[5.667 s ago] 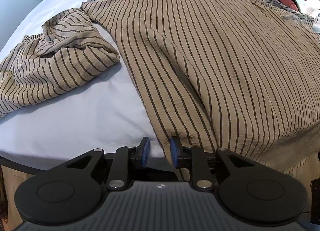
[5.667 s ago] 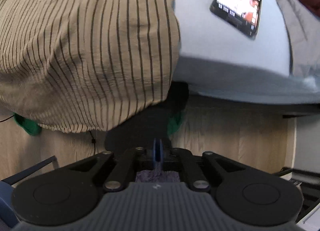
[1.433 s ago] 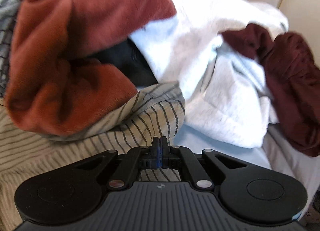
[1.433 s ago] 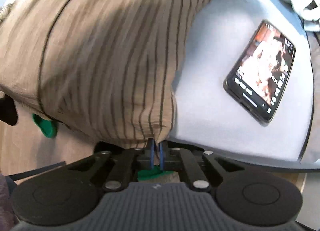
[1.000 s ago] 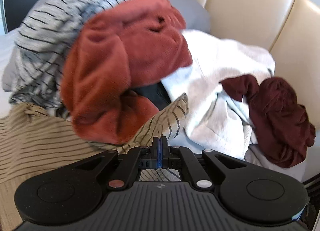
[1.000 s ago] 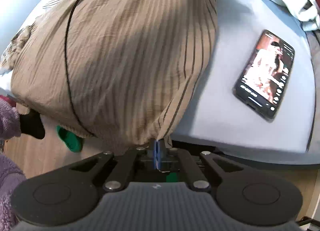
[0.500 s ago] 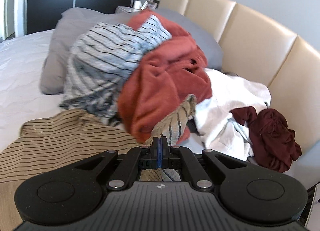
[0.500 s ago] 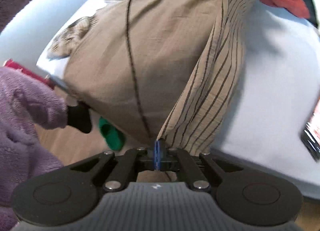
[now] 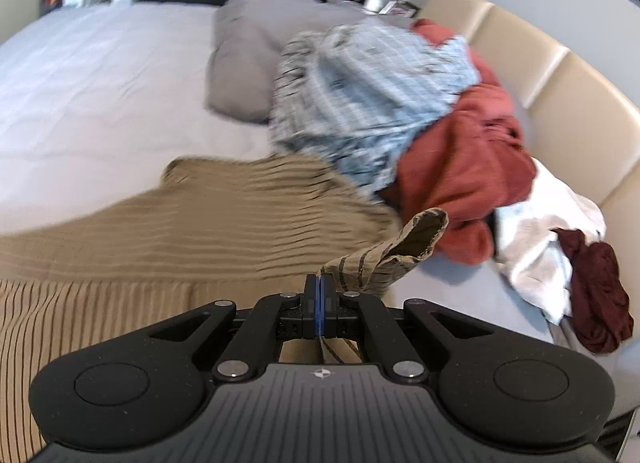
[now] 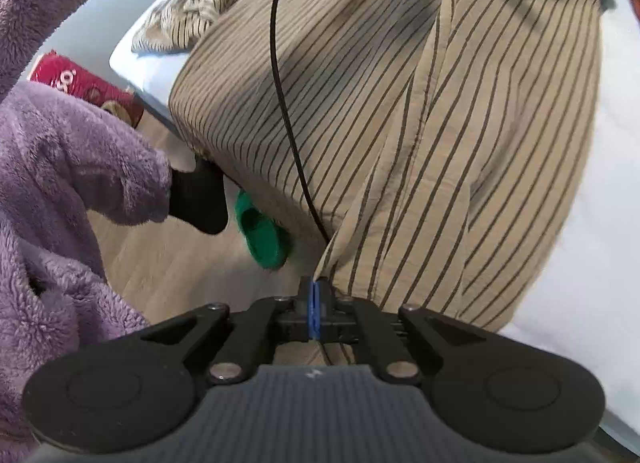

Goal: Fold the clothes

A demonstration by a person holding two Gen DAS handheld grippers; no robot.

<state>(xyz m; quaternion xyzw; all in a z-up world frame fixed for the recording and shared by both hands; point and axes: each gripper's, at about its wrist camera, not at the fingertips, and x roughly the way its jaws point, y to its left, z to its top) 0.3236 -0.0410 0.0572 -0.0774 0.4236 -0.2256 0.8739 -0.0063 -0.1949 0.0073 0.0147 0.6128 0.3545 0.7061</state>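
**A:** On the bed (image 9: 92, 95), your shirt (image 9: 192, 231) is lying spread out, tan with dark stripes, hem hanging over the near edge toward the floor (image 10: 168, 263). Where are you gripping?

**B:** Left gripper (image 9: 319, 283) is pinching an edge of the shirt, jaws pressed together on the cloth, a flap sticking up past the tips toward the pile (image 9: 440, 135).

**A:** And the right one?

**B:** Right gripper (image 10: 315, 287) is also clamping the shirt, jaws together on a fold near the hem; the cloth is running up and away from it in a long crease.

**A:** You're seeing a cable (image 10: 280, 75) crossing the shirt. A purple sleeve (image 10: 80, 167) is sitting at left, a green slipper (image 10: 262, 239) lying on the floor under the hem.

**B:** Left view is blurring; pile is sitting by the headboard (image 9: 560, 95), touching the shirt's far end.
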